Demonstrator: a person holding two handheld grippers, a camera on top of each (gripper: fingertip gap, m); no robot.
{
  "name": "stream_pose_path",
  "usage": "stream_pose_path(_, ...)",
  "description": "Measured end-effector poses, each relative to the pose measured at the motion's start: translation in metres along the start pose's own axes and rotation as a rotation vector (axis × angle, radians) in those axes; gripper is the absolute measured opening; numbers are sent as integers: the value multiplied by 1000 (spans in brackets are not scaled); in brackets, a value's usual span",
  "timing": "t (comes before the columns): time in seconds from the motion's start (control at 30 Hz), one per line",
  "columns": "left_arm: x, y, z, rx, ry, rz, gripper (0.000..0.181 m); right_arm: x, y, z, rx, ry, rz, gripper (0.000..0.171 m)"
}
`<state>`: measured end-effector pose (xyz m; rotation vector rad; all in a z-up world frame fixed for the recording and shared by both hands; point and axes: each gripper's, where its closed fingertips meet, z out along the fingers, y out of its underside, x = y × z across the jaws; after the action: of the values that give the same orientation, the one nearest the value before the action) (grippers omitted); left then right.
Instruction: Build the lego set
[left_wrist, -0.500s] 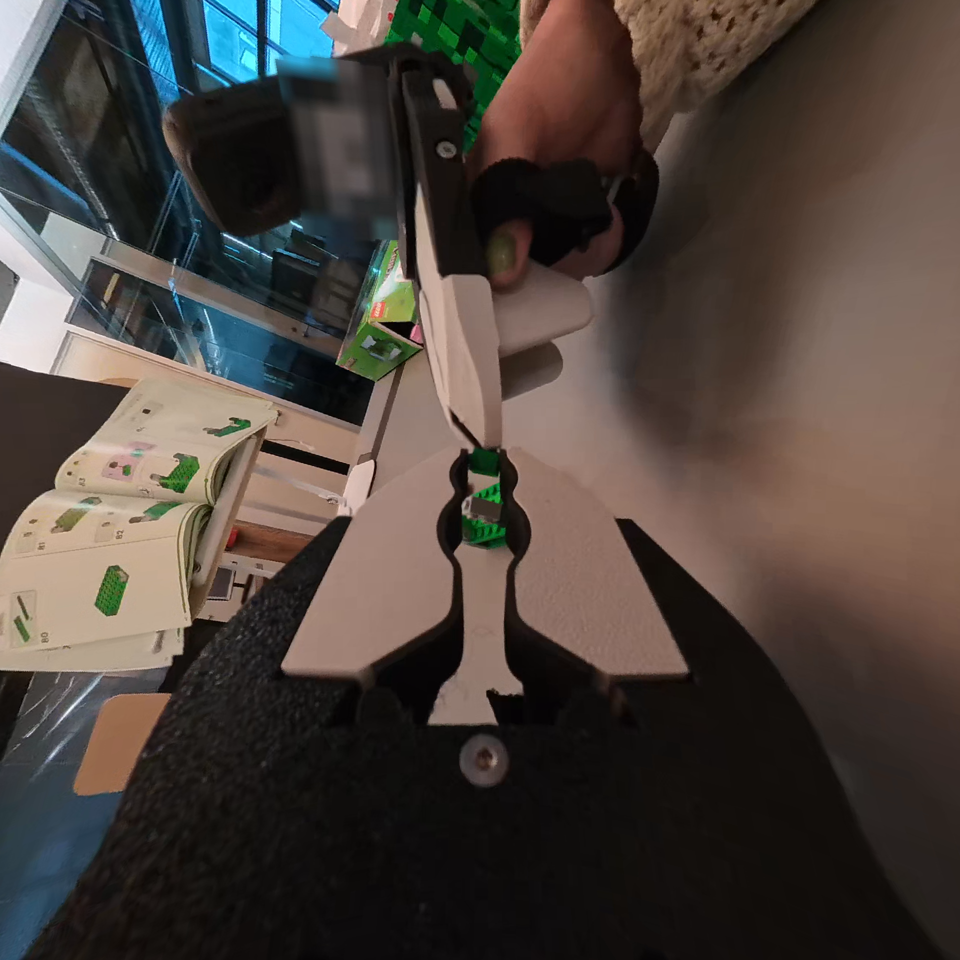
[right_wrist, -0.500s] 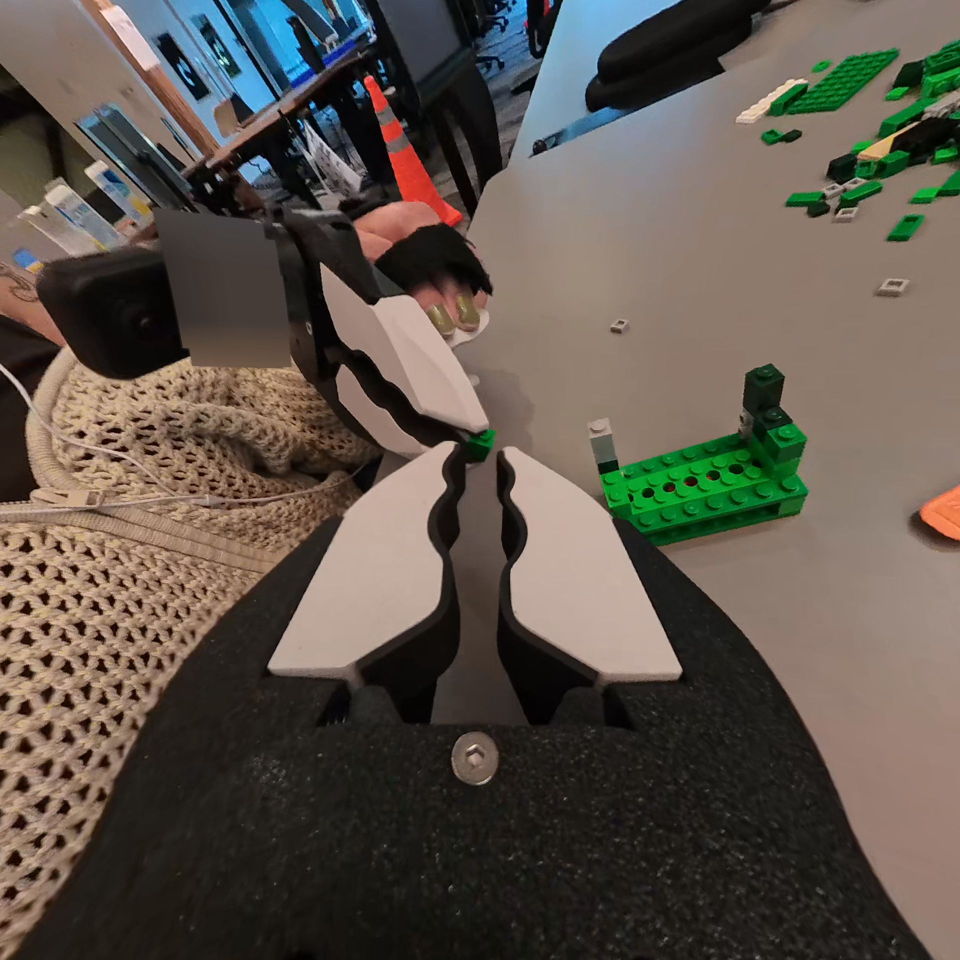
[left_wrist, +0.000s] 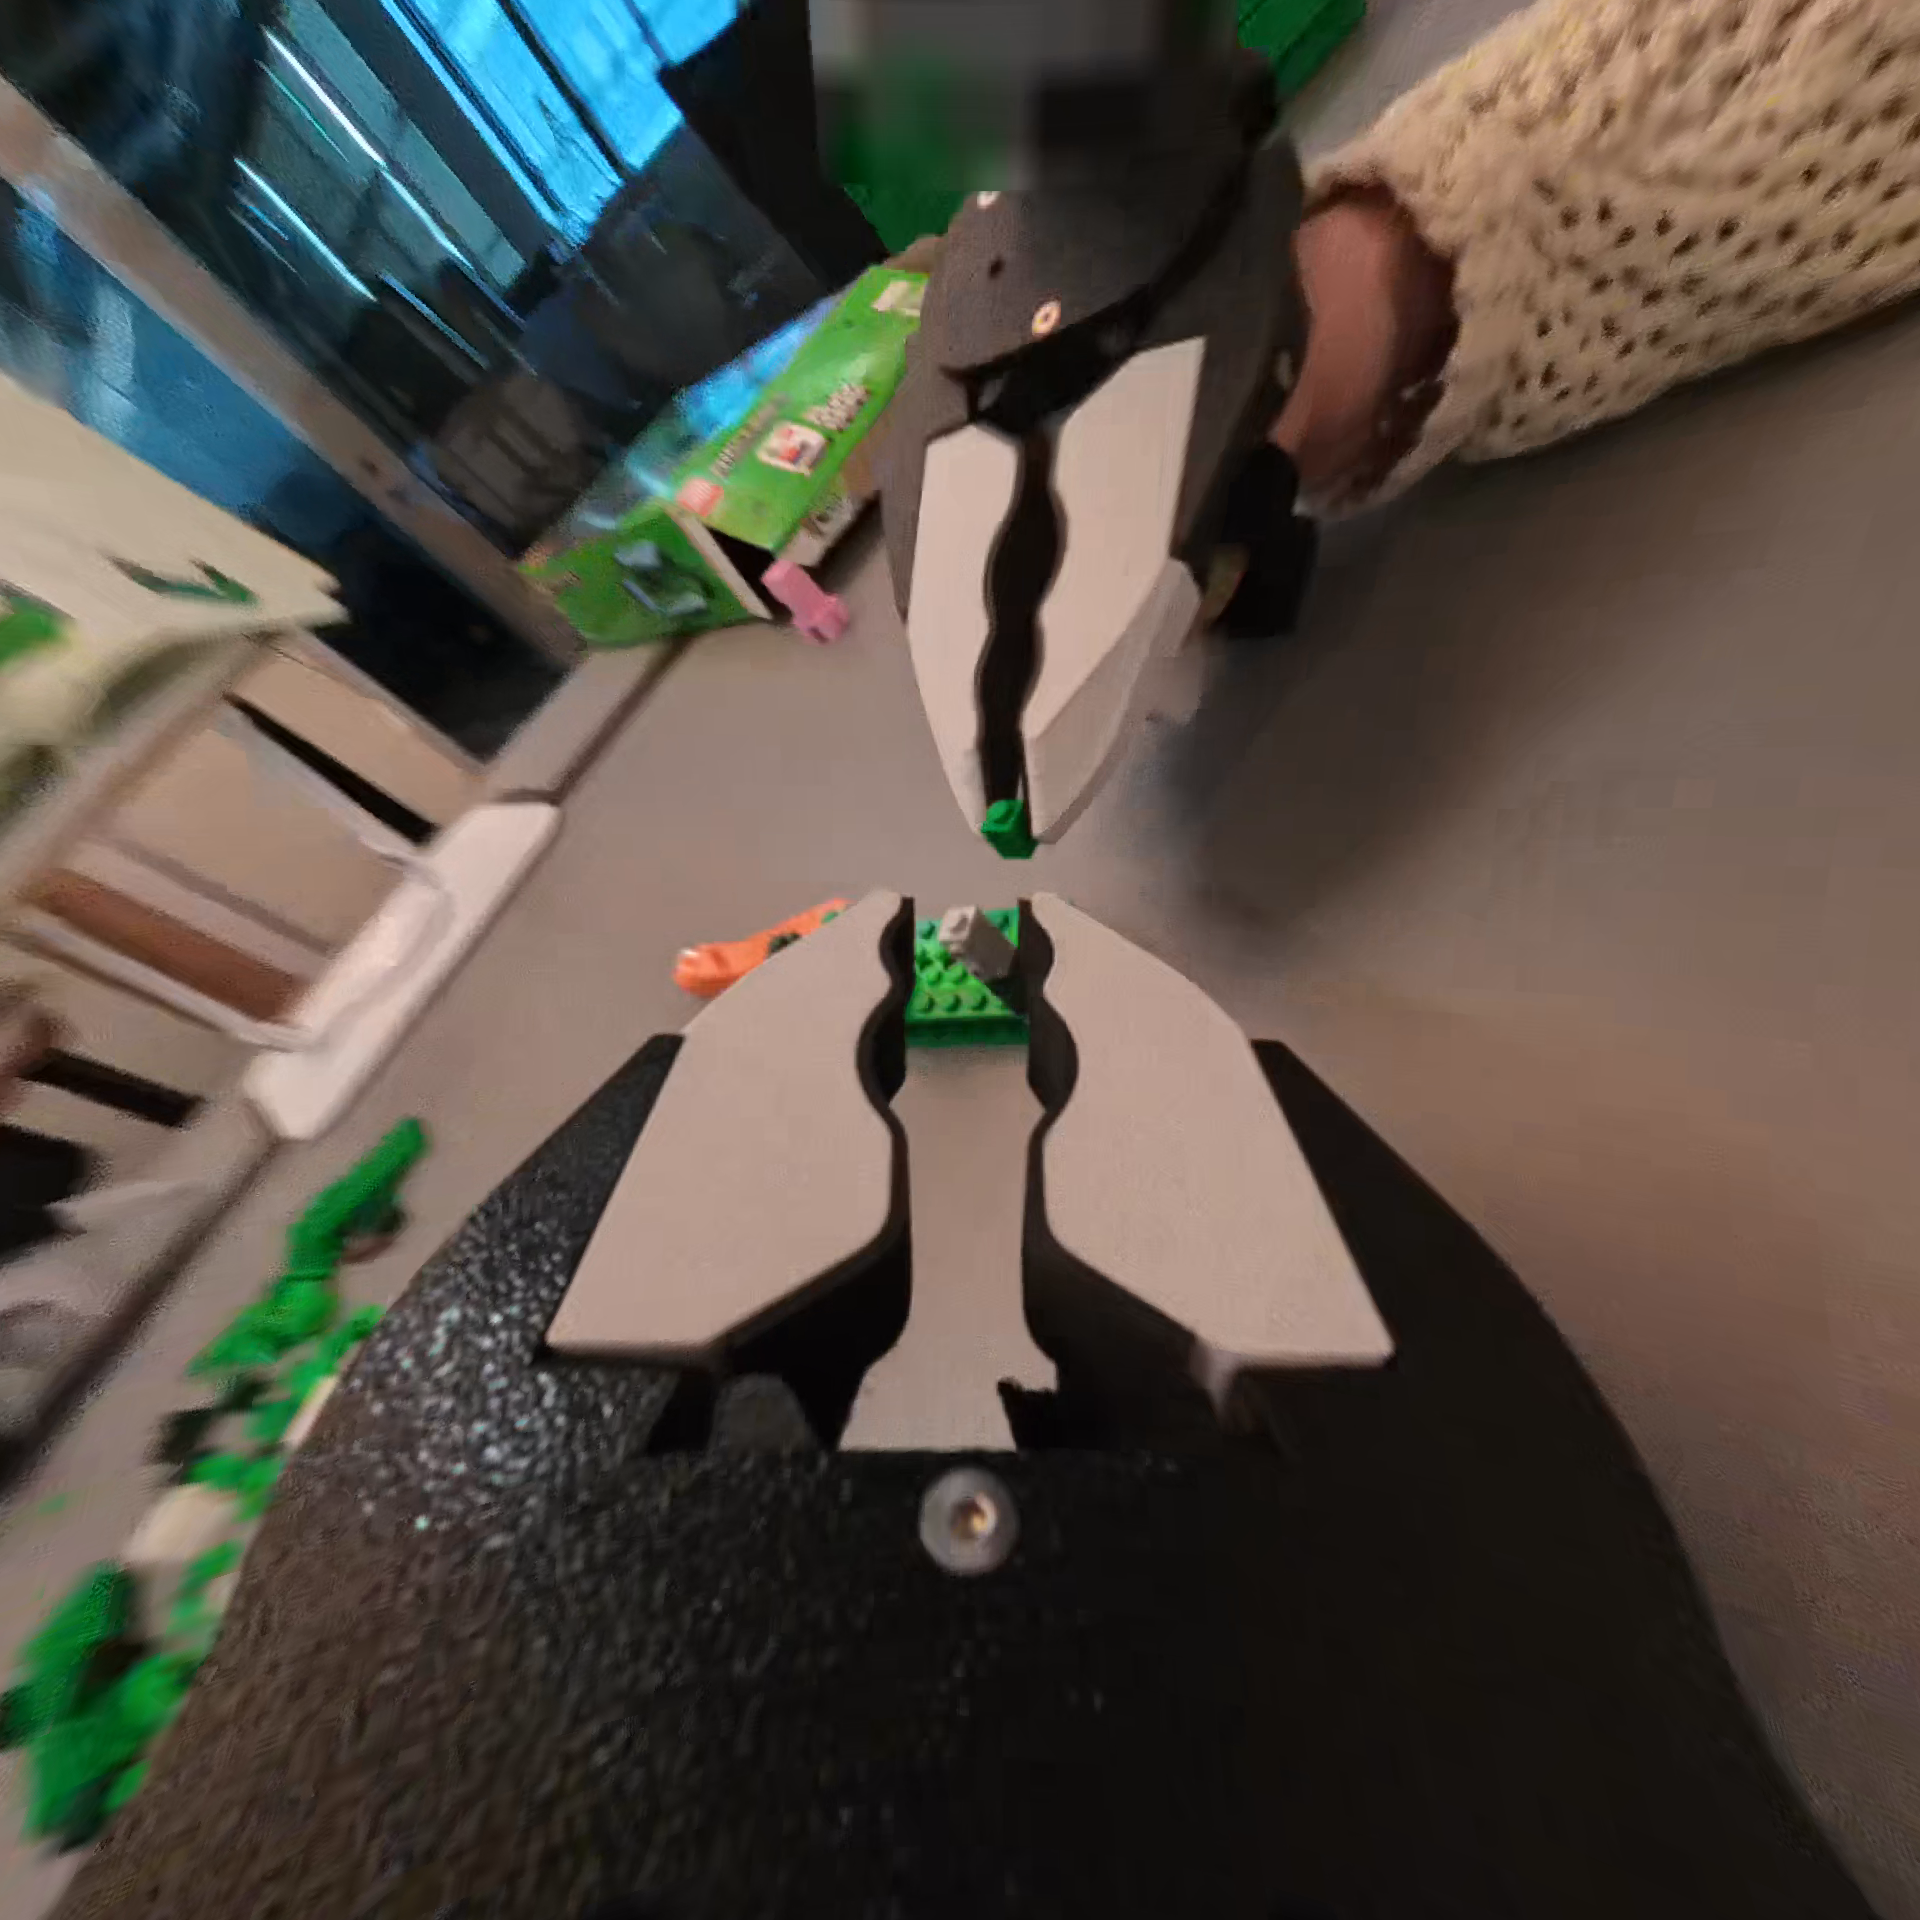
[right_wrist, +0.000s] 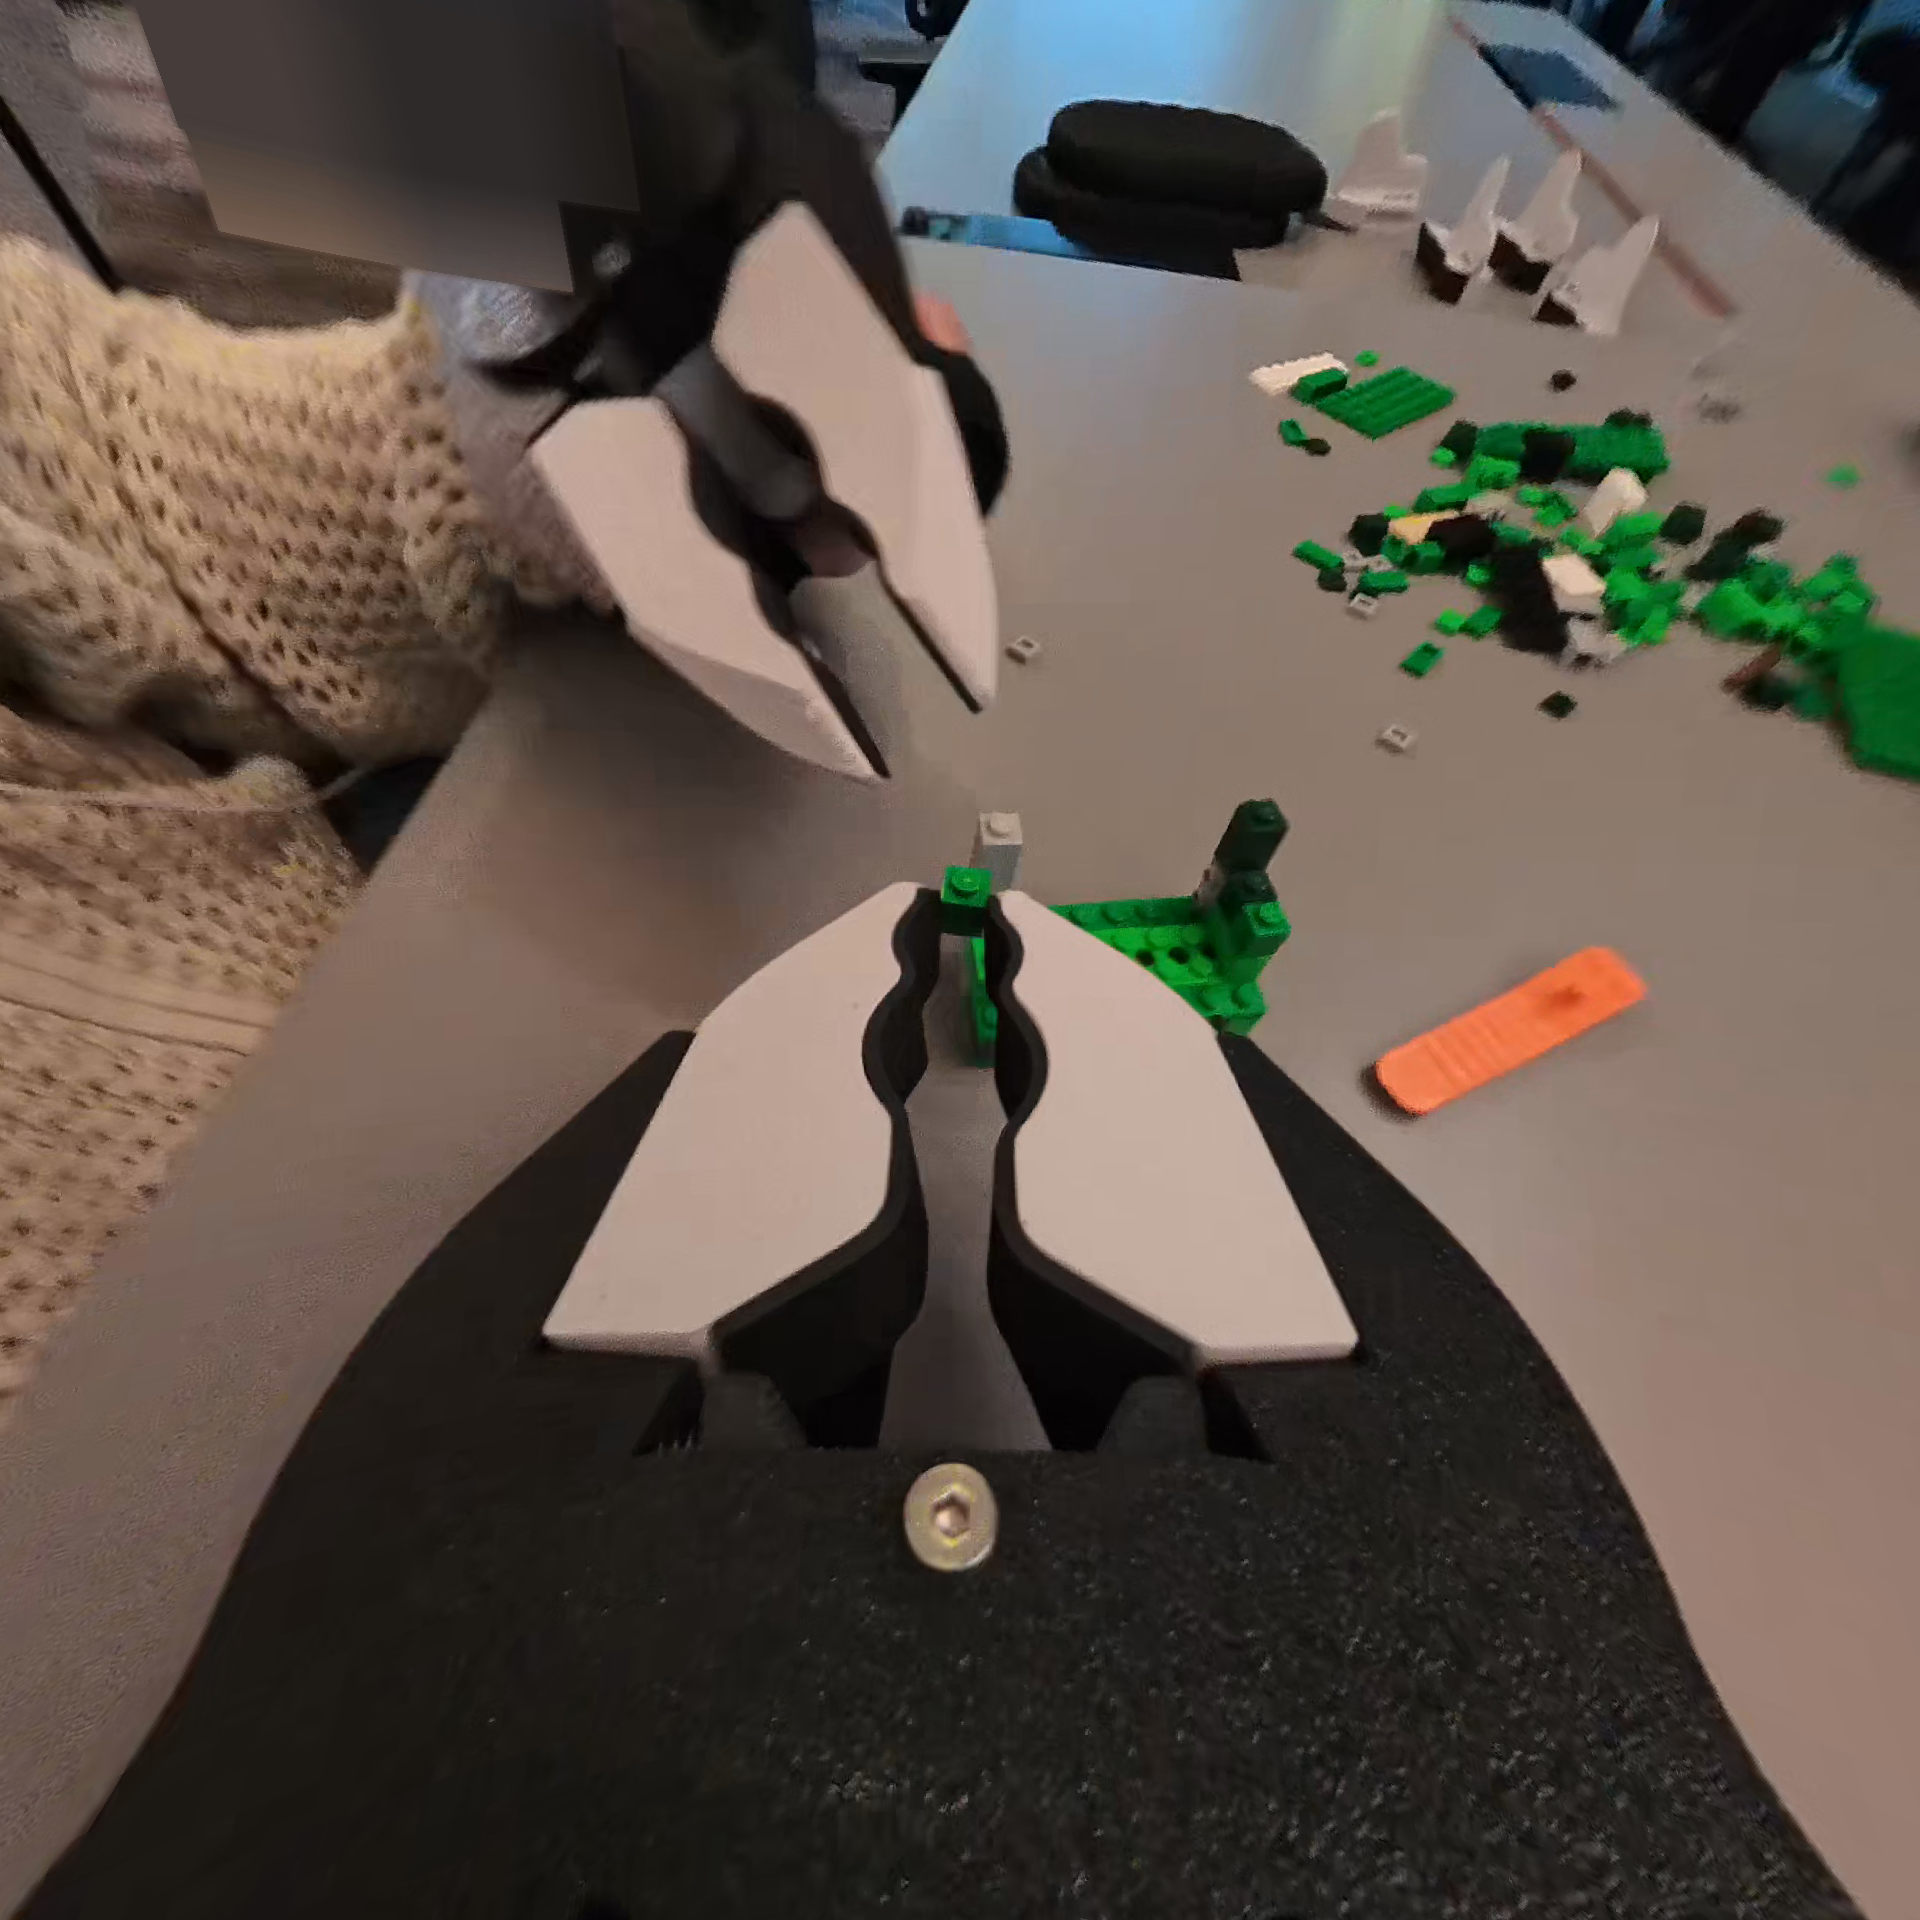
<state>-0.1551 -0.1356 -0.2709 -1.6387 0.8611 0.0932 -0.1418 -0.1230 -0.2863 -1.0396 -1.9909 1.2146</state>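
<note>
Pinching a small green brick (right_wrist: 964, 890), right gripper (right_wrist: 961, 906); left gripper (left_wrist: 968, 906) parted, empty.

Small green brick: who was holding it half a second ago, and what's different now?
It changed hands. The left gripper let go of the small green brick and drew back with its fingers open; the right gripper closed on it and now holds it by the green build. The build and the orange tool stayed put.
</note>
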Motion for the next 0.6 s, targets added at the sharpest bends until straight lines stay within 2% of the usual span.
stream_pose_path(0.1,-3,12,4,8,158,-169,18,4,-2,5,18,-10,-87,8)
stream_pose_path(0.2,-3,16,7,16,271,-247,16,4,-1,7,17,-54,-99,8)
stream_pose_path(0.6,8,28,21,-81,387,-227,10,6,11,16,-65,-120,-135,8)
